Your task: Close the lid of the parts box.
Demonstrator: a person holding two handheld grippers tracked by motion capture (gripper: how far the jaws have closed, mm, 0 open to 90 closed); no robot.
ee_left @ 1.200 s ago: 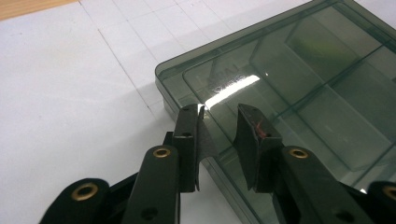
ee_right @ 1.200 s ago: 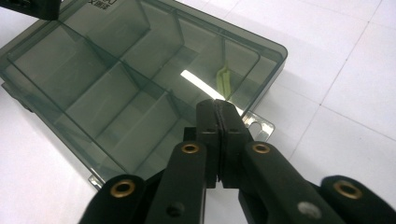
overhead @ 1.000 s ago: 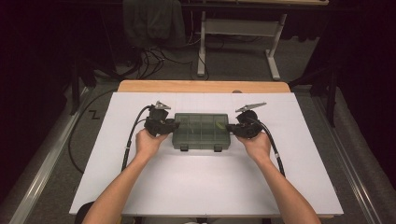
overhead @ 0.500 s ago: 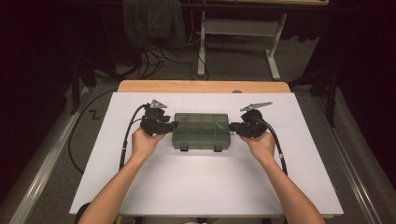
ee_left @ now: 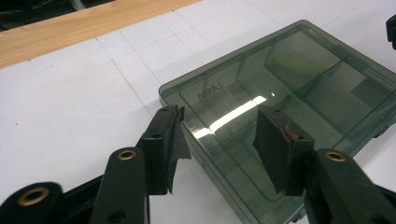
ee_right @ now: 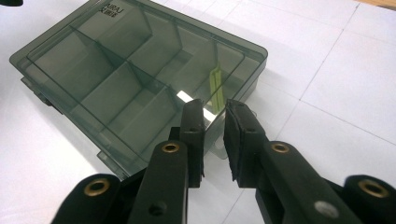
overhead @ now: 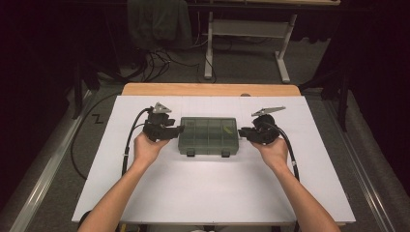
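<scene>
A smoky green clear compartment box (overhead: 208, 135) lies closed on the white table, latches toward the person. A yellow-green strip (ee_right: 215, 86) rests in one far-right compartment. My left gripper (overhead: 175, 130) is at the box's left end; its jaws have just been opening and stand wide, straddling the box's near corner (ee_left: 219, 135) without pressing it. My right gripper (overhead: 244, 132) is at the right end. Its jaws have just been opening too, and a narrow gap shows between the pads (ee_right: 233, 126) over the box's edge (ee_right: 210, 140).
The white tabletop (overhead: 208, 188) ends in a wooden strip (overhead: 208, 89) at the far side. Black cables (overhead: 128, 145) trail off both grippers toward the table's sides. On the dark floor beyond stand a desk frame (overhead: 246, 29) and loose wires.
The jaws of both grippers have parted from the box's ends. Hands and box stay about where they were.
</scene>
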